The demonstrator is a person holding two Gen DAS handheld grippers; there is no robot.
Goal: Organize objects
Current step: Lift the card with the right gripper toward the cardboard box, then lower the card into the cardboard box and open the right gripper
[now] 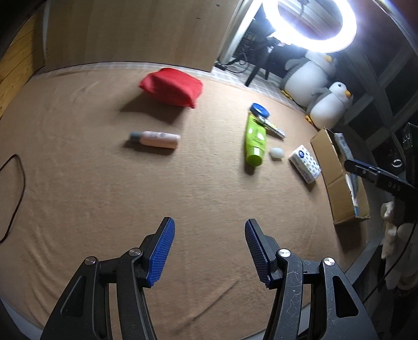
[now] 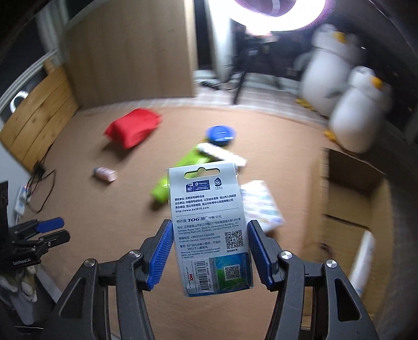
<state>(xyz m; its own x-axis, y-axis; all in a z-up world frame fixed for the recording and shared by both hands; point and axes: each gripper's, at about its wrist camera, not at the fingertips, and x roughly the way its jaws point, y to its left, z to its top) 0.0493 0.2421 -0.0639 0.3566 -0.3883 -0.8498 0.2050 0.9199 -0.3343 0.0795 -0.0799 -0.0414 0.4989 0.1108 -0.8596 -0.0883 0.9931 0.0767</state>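
Note:
My right gripper [image 2: 210, 227] is shut on a flat grey product card [image 2: 209, 225] and holds it upright above the brown cloth, left of the open cardboard box [image 2: 358, 204]. My left gripper [image 1: 209, 226] is open and empty over bare cloth. On the cloth lie a red pouch [image 1: 171, 86], a pink bottle [image 1: 156, 139], a green tube [image 1: 254, 140], a blue round tin [image 1: 260, 109], a small white lump [image 1: 276, 153] and a white tissue pack [image 1: 304, 163]. The box also shows in the left wrist view [image 1: 337, 172], with the right gripper's fingers [image 1: 365, 170] above it.
Two plush penguins [image 1: 318, 86] stand beyond the cloth's far right edge. A ring light [image 1: 311, 23] glares at the top. A wooden panel [image 1: 130, 31] stands at the back. A black cable [image 1: 15, 193] lies on the left.

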